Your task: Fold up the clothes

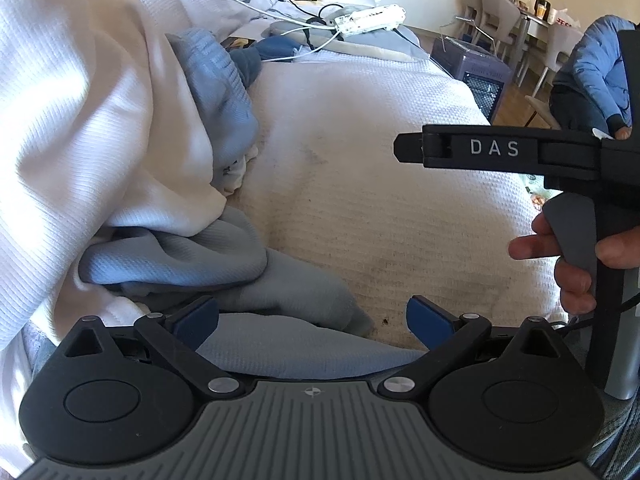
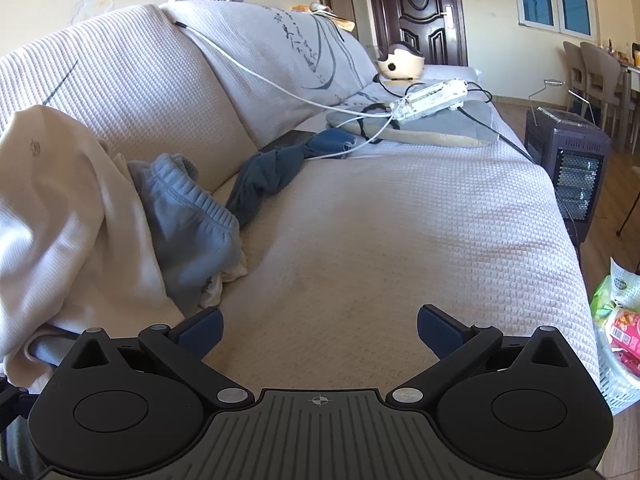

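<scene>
Folding had not begun, we judged: the cream sweatshirt and light blue sweatpants lay heaped unfolded at the sofa's left end. We held our left gripper spread over blue fabric, our right gripper spread above bare cover, both gripping nothing.

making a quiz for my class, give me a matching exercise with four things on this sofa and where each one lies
Things:
1. cream garment
2. light blue sweatpants
3. dark blue cloth
4. power strip

Places:
A. on the grey cushion at the far end
B. near the backrest, mid-sofa
C. heaped at the near left
D. tucked beside the cream heap, waistband showing

Pairs: 1-C, 2-D, 3-B, 4-A
</scene>
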`<state>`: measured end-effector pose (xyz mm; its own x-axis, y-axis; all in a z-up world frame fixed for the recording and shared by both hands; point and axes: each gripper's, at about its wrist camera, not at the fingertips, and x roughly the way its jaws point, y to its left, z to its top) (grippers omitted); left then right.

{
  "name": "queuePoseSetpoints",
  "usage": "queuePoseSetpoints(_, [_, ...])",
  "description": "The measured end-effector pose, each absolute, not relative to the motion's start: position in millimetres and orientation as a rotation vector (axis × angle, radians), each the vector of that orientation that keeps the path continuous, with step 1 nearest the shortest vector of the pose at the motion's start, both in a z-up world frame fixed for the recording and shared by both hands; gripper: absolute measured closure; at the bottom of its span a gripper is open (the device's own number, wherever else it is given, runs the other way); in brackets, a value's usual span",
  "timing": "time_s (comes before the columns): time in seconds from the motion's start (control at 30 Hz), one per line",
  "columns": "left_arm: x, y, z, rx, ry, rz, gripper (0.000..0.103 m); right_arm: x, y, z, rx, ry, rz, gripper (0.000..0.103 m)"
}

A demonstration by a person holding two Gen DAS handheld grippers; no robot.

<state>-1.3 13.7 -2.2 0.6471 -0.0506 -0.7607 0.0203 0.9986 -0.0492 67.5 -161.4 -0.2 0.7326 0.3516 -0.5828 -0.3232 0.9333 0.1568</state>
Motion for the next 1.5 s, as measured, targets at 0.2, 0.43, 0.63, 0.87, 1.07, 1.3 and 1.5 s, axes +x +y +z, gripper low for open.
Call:
queuePoseSetpoints(0.2, [-1, 16, -4, -0.042, 0.862, -0.028, 0.002, 68, -160, 0, 0.04, 0.65, 0.388, 0.0])
queuePoseSetpoints(0.43, [-4, 17, -2, -0.037, 0.819, -0.011, 0.001, 66, -160, 2, 0.038, 0.643, 0.395, 0.0])
queuePoseSetpoints(0.63, [-6, 21, 3, -0.09, 0.778, -0.007, 0.001, 67, -159, 1, 0.039, 0.647, 0.393, 0.0])
queuePoseSetpoints(0.87, [-11, 30, 5, -0.132, 0.717, 0.026, 0.0, 67, -159, 1, 0.038, 0.647, 0.395, 0.0])
queuePoseSetpoints(1.07, [-11, 30, 4, -0.104, 0.748, 0.01, 0.0, 67, -159, 1, 0.035, 0.645, 0.406, 0.0])
queuePoseSetpoints(1.3, [-9, 32, 8, -0.14, 0.755, -0.03, 0.0, 65, -158, 2, 0.037, 0.639, 0.425, 0.0])
queuePoseSetpoints(1.5, [-3, 32, 3, -0.184, 0.78, -0.058, 0.0, 64, -159, 3, 0.049, 0.636, 0.429, 0.0])
